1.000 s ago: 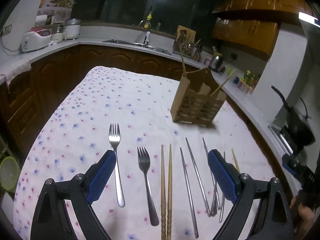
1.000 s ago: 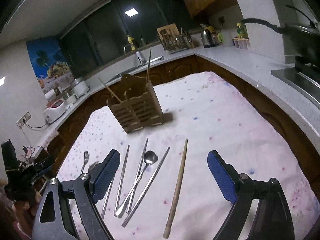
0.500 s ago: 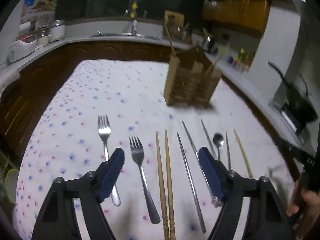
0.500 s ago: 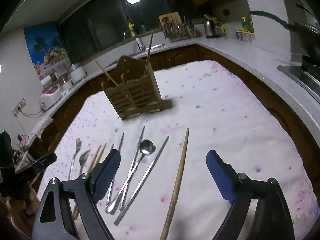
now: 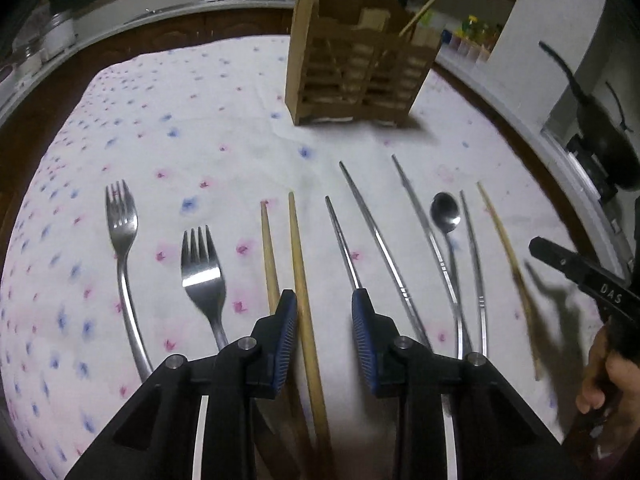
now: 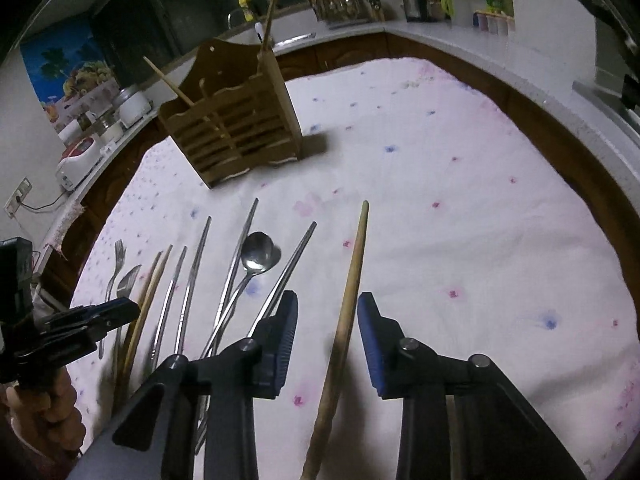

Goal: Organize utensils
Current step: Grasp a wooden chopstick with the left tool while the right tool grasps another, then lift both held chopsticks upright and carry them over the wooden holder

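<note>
Jaws of both the left gripper (image 5: pixel 325 314) and right gripper (image 6: pixel 327 322) straddle wooden chopsticks unclosed, apparently untouching; most utensils still lie on the table (image 6: pixel 460 200), holder (image 6: pixel 236 128) nearly empty.

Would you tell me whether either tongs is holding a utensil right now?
Neither: left tongs straddle a wooden chopstick, right tongs straddle another chopstick, both unclamped.

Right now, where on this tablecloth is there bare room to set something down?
Free: the cloth right of the lone wooden chopstick, and the strip between the wooden holder and the utensil tips. Crowded: the row running from the forks to the spoon.
</note>
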`<state>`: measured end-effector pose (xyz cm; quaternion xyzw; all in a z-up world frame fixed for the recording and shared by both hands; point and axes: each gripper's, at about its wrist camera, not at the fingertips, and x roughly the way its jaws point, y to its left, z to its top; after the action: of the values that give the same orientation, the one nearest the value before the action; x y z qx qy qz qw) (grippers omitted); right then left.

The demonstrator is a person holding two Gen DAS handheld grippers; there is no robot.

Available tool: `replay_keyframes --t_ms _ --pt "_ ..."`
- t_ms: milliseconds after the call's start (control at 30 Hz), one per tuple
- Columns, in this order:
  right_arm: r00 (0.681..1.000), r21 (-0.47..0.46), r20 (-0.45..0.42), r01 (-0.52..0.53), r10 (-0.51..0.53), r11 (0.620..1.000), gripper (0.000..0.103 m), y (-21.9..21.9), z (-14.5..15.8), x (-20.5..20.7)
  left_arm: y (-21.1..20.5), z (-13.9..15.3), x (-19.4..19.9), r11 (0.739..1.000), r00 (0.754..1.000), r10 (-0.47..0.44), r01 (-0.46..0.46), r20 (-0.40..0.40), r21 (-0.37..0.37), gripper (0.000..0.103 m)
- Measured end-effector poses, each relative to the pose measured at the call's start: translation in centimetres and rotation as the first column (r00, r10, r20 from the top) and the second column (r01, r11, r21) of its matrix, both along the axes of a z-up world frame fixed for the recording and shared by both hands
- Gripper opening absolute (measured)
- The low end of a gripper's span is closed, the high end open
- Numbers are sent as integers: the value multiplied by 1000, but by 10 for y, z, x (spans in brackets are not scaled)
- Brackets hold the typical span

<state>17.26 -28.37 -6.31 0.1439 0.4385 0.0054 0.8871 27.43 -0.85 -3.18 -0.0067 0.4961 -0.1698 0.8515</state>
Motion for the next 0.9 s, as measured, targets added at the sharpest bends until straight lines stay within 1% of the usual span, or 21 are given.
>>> replay_keyframes --t_ms 133,167,300,333,367,467,567,667,700,733,800,900 --pt "1000 1 -24 -7 7 1000 31 -1 -8 11 -8 -11 12 1000 999 -18 18 -29 8 28" --pt "1000 3 -30 -8 8 1000 28 -2 -10 13 -9 -14 15 1000 999 -15 16 -36 19 28" --pt "998 9 -63 -21 22 1000 24 -2 -20 24 -14 -19 21 999 999 -25 26 -41 29 27" --pt "997 7 -71 -23 23 1000 21 -3 -22 26 -16 -20 22 999 999 -32 34 -43 38 27" --pt "996 5 -80 -24 24 1000 19 -4 -25 29 -19 -21 24 998 998 -42 44 -45 51 27" --pt "996 -8 -86 -30 29 1000 16 -5 -27 38 -27 -22 31 993 996 -68 73 -57 94 27" --pt "994 -38 -101 -52 48 998 16 -2 -27 45 -35 -22 35 987 995 -82 90 -62 131 26" --pt "992 -83 -111 -71 61 994 16 4 -27 48 -44 -24 34 977 994 -101 108 -45 182 25" --pt "992 -90 -111 -75 64 993 15 5 -27 49 -45 -24 34 977 994 -103 109 -41 184 24" --pt "992 -98 -112 -74 63 992 11 5 -27 49 -45 -23 33 978 994 -103 108 -39 179 21" --pt "992 -104 -111 -76 64 992 11 5 -27 50 -42 -24 36 983 996 -86 91 -37 162 8" --pt "991 -118 -110 -83 70 990 8 6 -26 50 -39 -23 35 985 996 -78 83 -40 148 6"
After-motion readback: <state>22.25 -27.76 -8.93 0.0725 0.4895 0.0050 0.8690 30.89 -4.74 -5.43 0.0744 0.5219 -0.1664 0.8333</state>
